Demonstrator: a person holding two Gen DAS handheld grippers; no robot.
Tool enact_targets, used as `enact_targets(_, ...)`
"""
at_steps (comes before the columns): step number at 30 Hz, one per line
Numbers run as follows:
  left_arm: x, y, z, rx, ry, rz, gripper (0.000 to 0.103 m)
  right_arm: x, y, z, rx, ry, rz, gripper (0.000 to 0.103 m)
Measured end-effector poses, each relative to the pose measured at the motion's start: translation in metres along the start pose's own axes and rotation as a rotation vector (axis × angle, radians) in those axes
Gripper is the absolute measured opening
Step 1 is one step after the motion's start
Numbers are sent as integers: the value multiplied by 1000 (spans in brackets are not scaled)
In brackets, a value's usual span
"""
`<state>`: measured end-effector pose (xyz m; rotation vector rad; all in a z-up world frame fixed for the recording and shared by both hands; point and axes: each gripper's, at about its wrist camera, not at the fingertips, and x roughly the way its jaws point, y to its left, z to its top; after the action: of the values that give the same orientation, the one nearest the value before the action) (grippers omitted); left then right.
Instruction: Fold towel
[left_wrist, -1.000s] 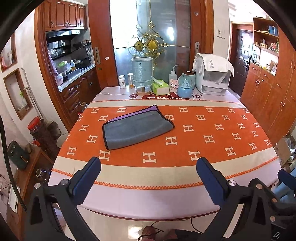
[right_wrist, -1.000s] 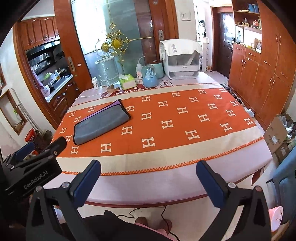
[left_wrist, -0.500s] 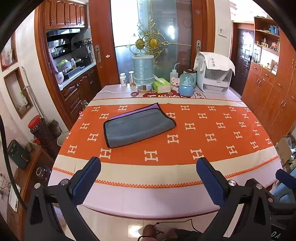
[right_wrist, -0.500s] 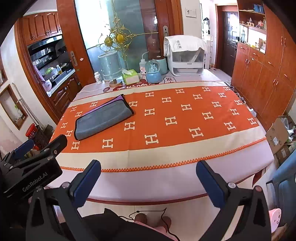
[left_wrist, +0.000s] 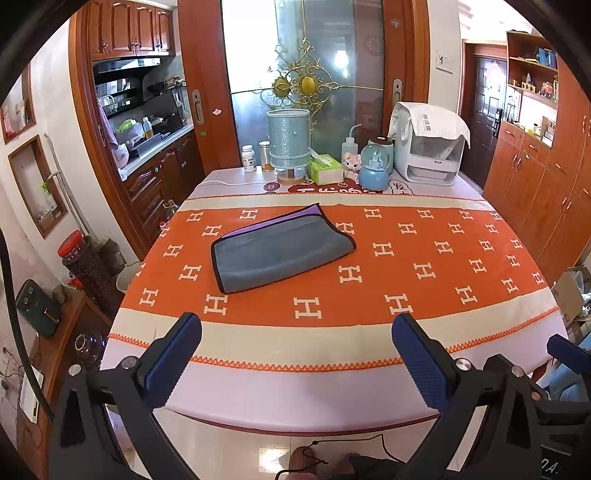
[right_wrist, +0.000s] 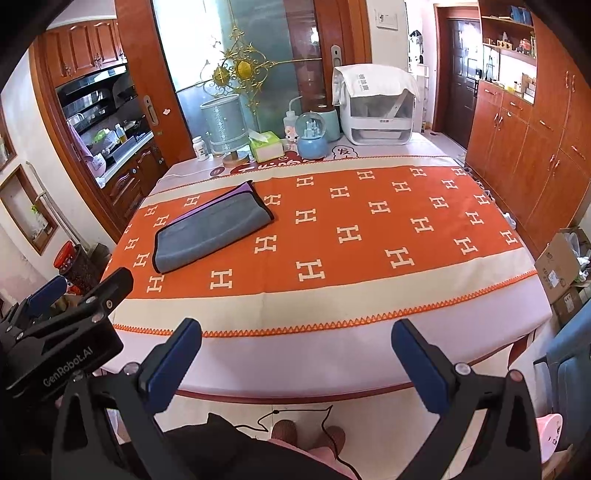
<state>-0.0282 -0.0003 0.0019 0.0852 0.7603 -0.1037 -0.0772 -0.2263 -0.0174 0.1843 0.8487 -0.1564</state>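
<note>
A grey towel (left_wrist: 280, 249) with a dark border and a purple underside lies folded into a flat rectangle on the orange patterned tablecloth (left_wrist: 406, 280), left of centre; it also shows in the right wrist view (right_wrist: 212, 232). My left gripper (left_wrist: 295, 354) is open and empty, held back over the table's near edge. My right gripper (right_wrist: 295, 350) is open and empty, also at the near edge. The left gripper's body (right_wrist: 62, 332) shows at the lower left of the right wrist view.
At the table's far end stand a teal cylinder (left_wrist: 290, 142), pill bottles (left_wrist: 249, 158), a green tissue box (left_wrist: 325, 170), a snow globe (left_wrist: 375, 166) and a white appliance (left_wrist: 428, 147). Wooden cabinets (right_wrist: 535, 147) line the right; a kitchen counter (left_wrist: 147, 147) lies left.
Both grippers have moved slightly forward toward the table, so the table looks a little larger. The towel has not moved.
</note>
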Motion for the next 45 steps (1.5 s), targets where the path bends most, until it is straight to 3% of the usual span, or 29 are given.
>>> enact_targets(45,-4,-3,-7,29,-3,-34,103,-5,-1,-12,31,10,-21,103)
